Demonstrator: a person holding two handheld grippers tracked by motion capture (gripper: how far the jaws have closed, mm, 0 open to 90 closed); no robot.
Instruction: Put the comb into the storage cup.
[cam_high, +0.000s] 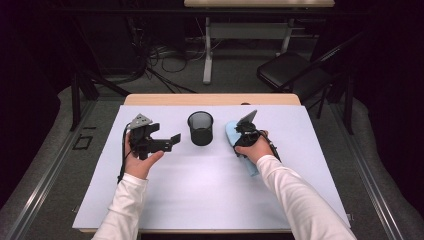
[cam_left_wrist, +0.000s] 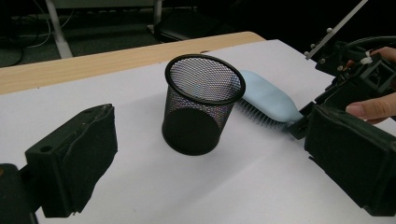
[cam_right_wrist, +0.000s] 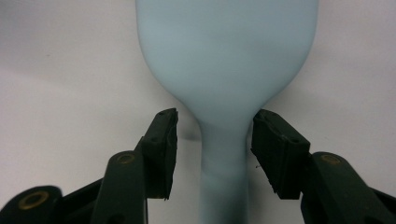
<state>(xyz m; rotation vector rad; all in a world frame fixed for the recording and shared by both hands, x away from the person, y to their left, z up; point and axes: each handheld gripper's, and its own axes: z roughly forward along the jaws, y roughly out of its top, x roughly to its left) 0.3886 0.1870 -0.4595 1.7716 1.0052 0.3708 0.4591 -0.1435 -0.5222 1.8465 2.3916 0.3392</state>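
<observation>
A black mesh cup (cam_high: 200, 128) (cam_left_wrist: 203, 105) stands upright at the middle back of the white mat. Just right of it a light blue brush (cam_high: 230, 132) (cam_left_wrist: 268, 100) (cam_right_wrist: 224, 60) lies flat, bristles down. My right gripper (cam_high: 244, 135) (cam_right_wrist: 212, 149) hovers over the brush, open, with one jaw on each side of the narrow neck and a small gap on both sides. It is also seen in the left gripper view (cam_left_wrist: 355, 88), held by a hand. Left of the cup, my left gripper (cam_high: 171, 142) (cam_left_wrist: 215, 168) is open wide, empty and pointed at it.
The white mat (cam_high: 200, 190) covers most of a wooden table (cam_high: 210, 99); its near half is bare. Behind the table stand a black folding chair (cam_high: 295, 72), another table's legs (cam_high: 207, 50) and cables on the floor.
</observation>
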